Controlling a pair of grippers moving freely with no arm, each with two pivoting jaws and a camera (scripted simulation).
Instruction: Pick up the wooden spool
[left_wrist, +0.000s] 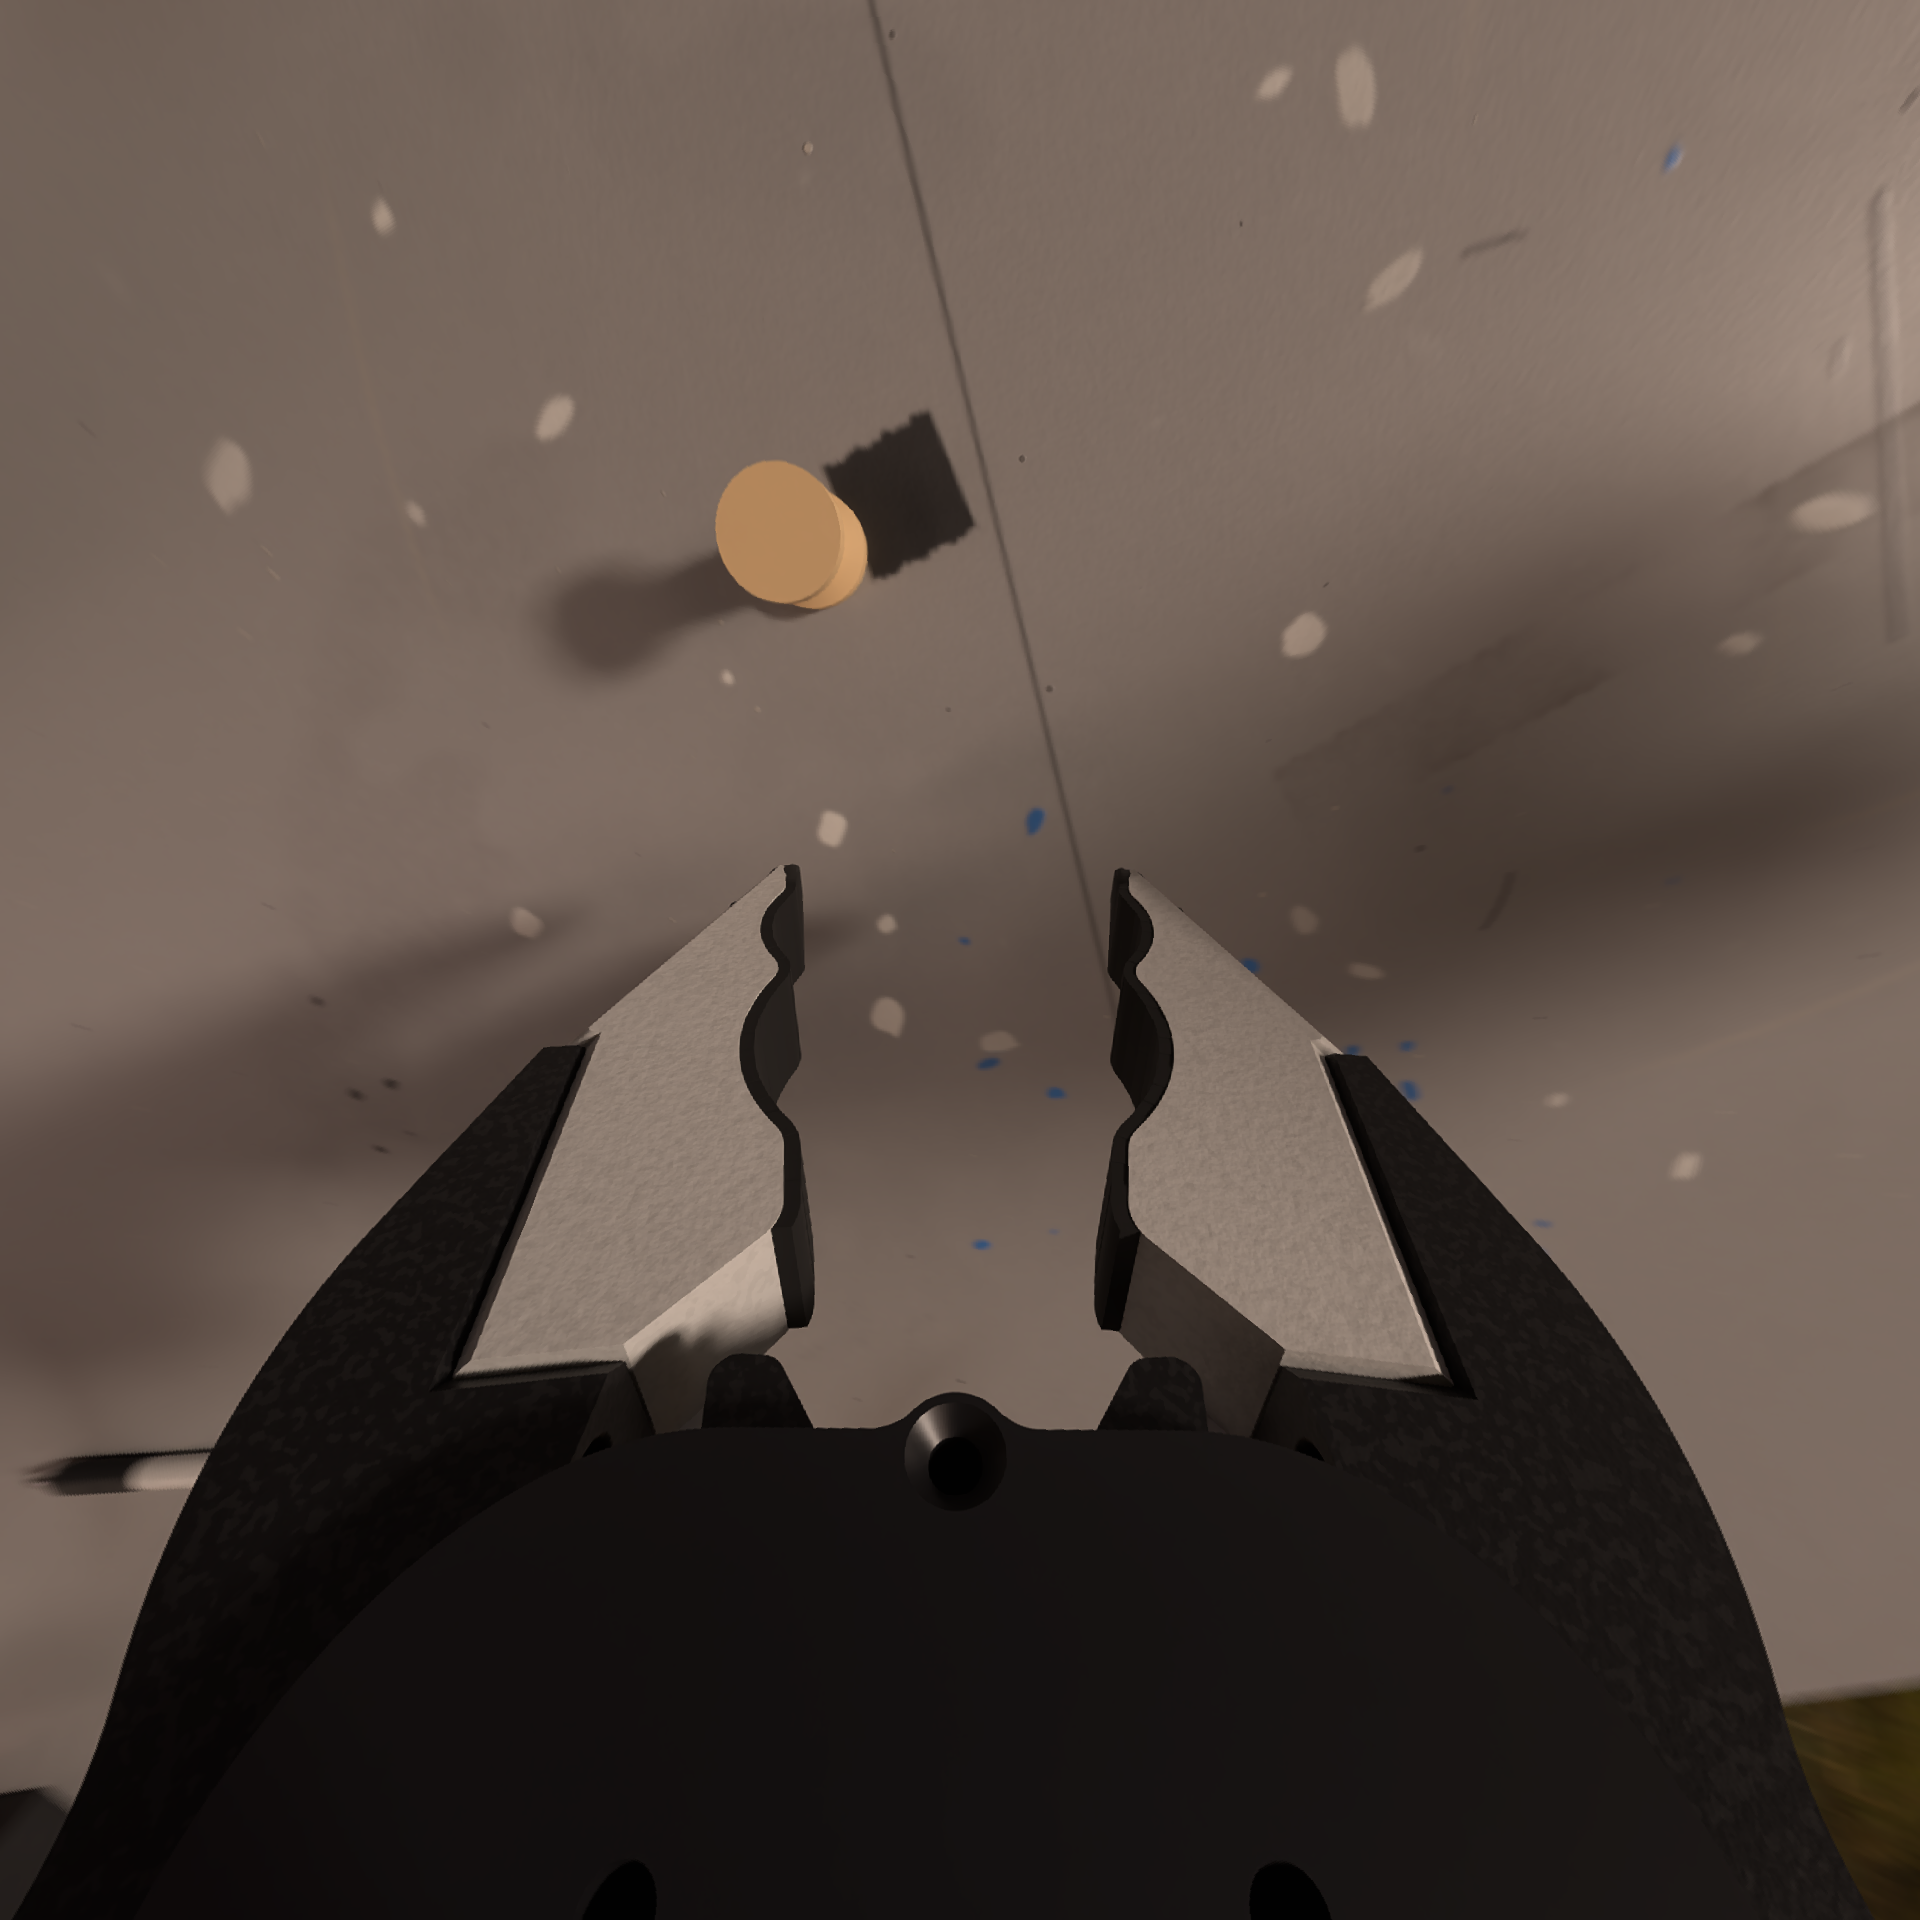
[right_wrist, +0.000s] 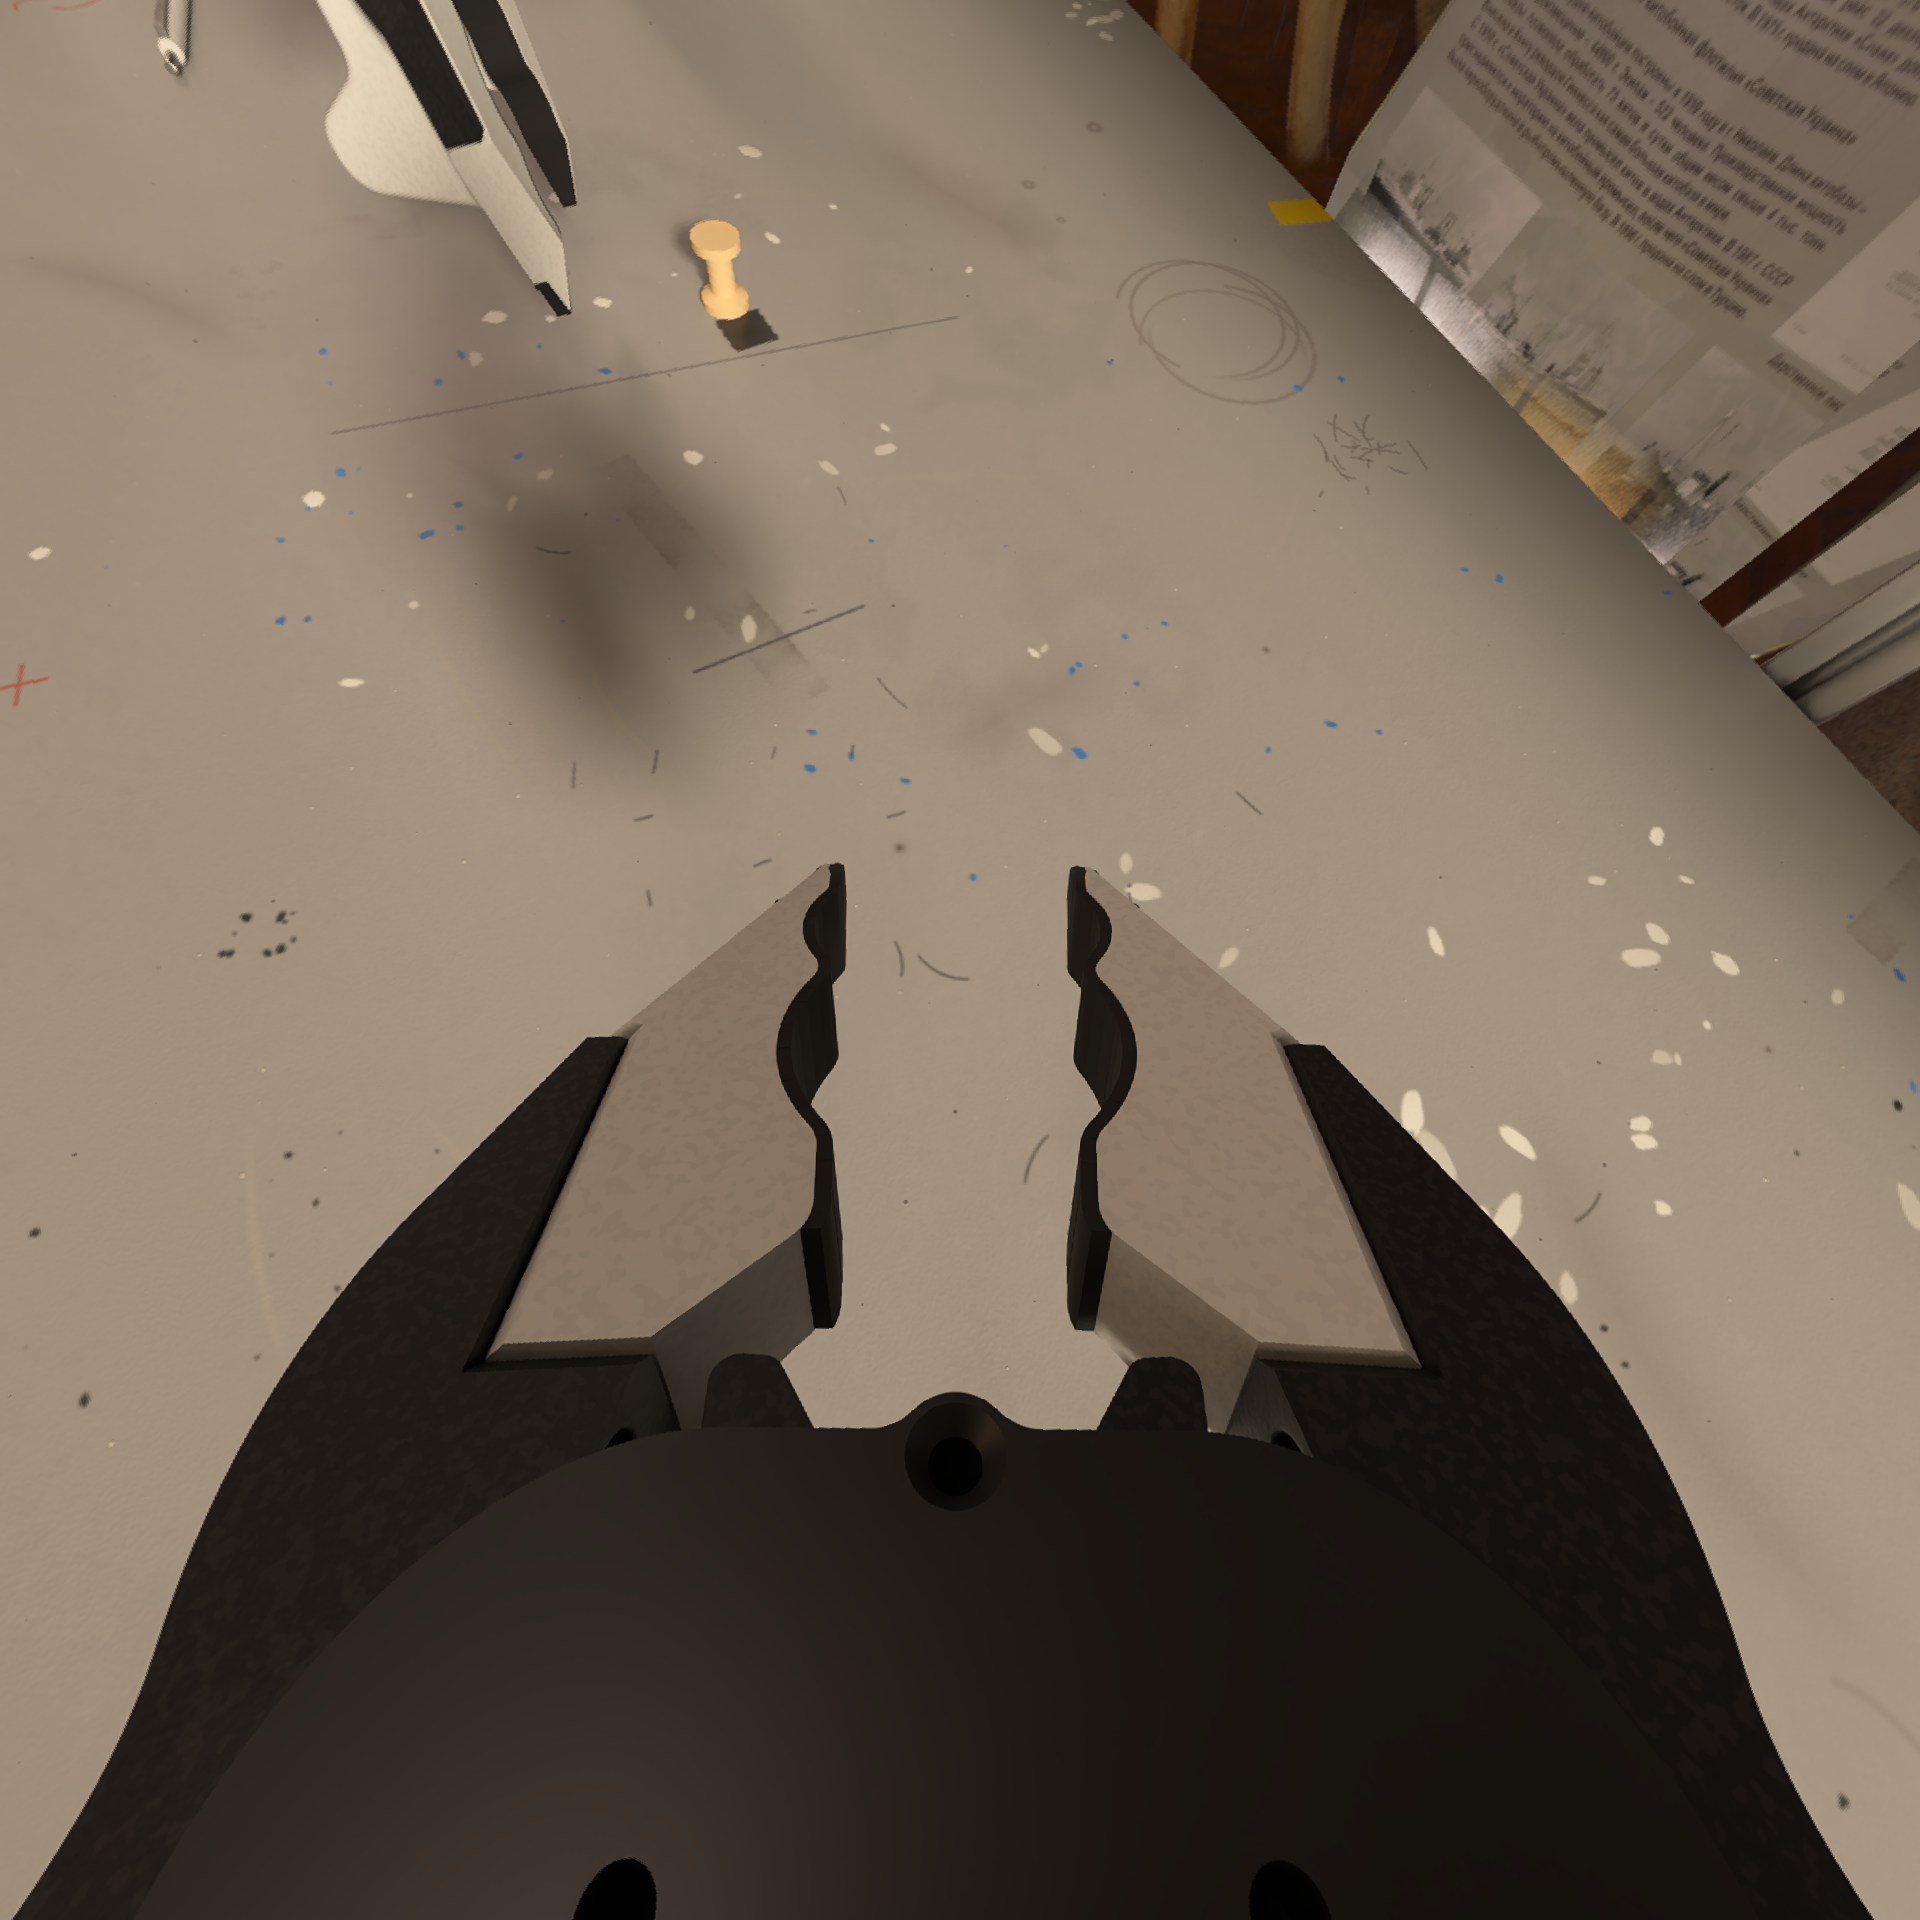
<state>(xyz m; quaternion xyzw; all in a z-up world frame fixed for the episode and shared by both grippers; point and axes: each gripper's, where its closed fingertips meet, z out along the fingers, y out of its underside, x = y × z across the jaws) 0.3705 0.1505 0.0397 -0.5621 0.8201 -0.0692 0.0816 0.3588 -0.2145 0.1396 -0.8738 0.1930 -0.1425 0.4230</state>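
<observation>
Meanwhile the wooden spool (left_wrist: 790, 535) is standing upright on the speckled grey table (right_wrist: 1143, 582), beside a small black patch (left_wrist: 902, 506). The left gripper (left_wrist: 956, 883) is hovering above it, fingers released; the right gripper (right_wrist: 956, 878), also parted and empty, is hanging well apart.

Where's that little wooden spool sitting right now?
The wooden spool stands on the speckled grey table, at the top left of the right wrist view, beside a dark square patch and near the left tool.
</observation>
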